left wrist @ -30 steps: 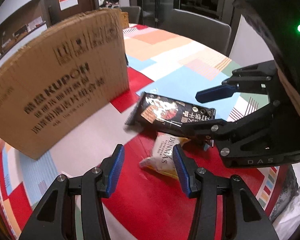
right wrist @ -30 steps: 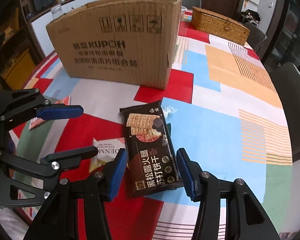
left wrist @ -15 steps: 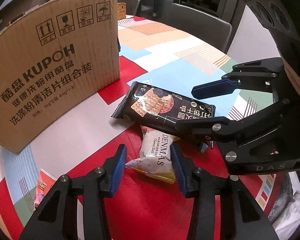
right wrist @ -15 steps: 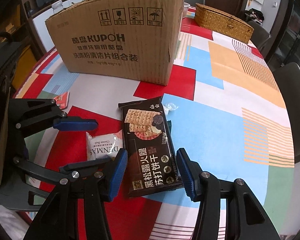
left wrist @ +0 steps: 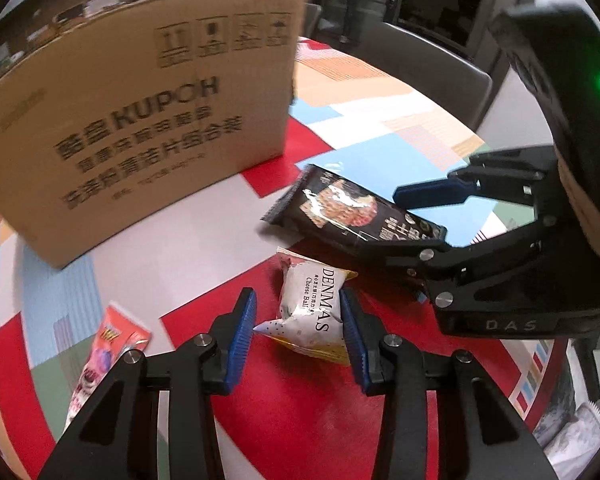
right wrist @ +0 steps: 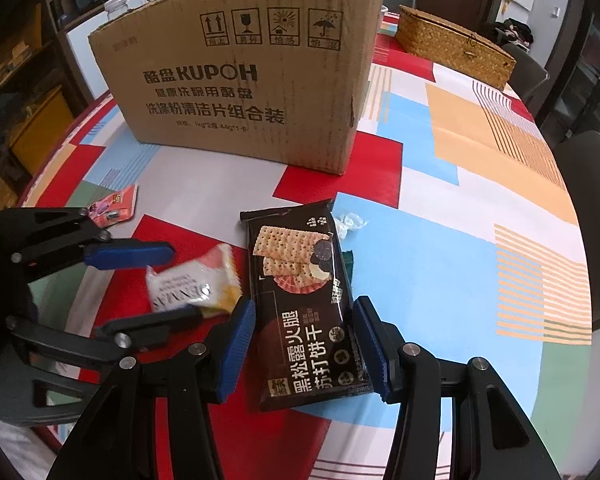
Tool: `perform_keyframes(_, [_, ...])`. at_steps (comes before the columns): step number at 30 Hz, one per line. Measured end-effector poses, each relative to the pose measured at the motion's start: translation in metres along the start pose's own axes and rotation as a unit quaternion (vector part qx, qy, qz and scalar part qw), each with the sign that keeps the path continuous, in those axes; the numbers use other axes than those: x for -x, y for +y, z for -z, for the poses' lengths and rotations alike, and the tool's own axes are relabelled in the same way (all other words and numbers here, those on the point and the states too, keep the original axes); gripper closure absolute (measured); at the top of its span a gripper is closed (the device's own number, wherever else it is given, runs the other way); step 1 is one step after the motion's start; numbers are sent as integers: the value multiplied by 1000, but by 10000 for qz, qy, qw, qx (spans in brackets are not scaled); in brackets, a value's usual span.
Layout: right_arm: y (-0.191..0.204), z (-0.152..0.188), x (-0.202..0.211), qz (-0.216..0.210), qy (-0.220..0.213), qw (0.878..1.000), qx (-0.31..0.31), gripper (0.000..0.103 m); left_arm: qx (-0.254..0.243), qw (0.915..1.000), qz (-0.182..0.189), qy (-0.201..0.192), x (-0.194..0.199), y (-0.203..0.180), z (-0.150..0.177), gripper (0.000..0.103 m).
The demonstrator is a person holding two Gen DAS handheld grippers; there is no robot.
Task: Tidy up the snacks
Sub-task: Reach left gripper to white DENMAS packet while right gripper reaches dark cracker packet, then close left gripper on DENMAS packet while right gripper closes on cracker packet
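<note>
Though askew, cracker pack (right wrist: 300,304) toward box (right wrist: 240,80)

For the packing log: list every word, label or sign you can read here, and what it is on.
"酷盘KUPOH", "洗涤粉清洁片组合装": cardboard box; four handling symbols above, captions too small.
"DENMAS", "Cheese Ball": white snack bag.
"黑松露火腿 苏打饼干": black cracker pack; smaller print unreadable.
"DAS": right gripper body.
Pink packet: blurred.
</note>
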State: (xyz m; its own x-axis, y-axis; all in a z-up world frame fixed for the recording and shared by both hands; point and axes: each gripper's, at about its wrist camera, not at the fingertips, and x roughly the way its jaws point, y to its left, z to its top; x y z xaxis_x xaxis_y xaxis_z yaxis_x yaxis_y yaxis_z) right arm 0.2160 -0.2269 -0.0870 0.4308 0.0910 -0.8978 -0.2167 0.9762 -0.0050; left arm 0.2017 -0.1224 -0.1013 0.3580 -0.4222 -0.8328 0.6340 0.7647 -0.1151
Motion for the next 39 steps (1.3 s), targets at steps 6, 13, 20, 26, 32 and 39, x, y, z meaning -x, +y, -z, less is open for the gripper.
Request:
perform_keyframes(6, [2, -5, -7, -62, 37, 10000, 5, 51, 399, 9992, -96, -11, 2, 11, 2, 61])
perform_keyframes(13, [4, -6, -17, -25, 100, 9999, 29, 48, 607, 9980, -135, -63, 5, 16, 5, 61])
perform_keyframes(20, [10, -3, -17, 148, 4, 9998, 114, 52, 692, 9973, -212, -136, 11, 21, 6, 61])
perform_keyframes(26, [13, -2, -14, 146, -77, 9999, 49, 54, 775, 9964, -234, -236, 19, 22, 7, 61])
perform_keyframes(32, [15, 0, -6, 54, -182, 9998, -118, 54, 855, 9951, -291, -402, 33, 24, 9, 61])
perform_keyframes(39, [17, -1, 11, 46, -430, 9988, -251, 54, 893, 9932, -339, -663, 52, 22, 7, 61])
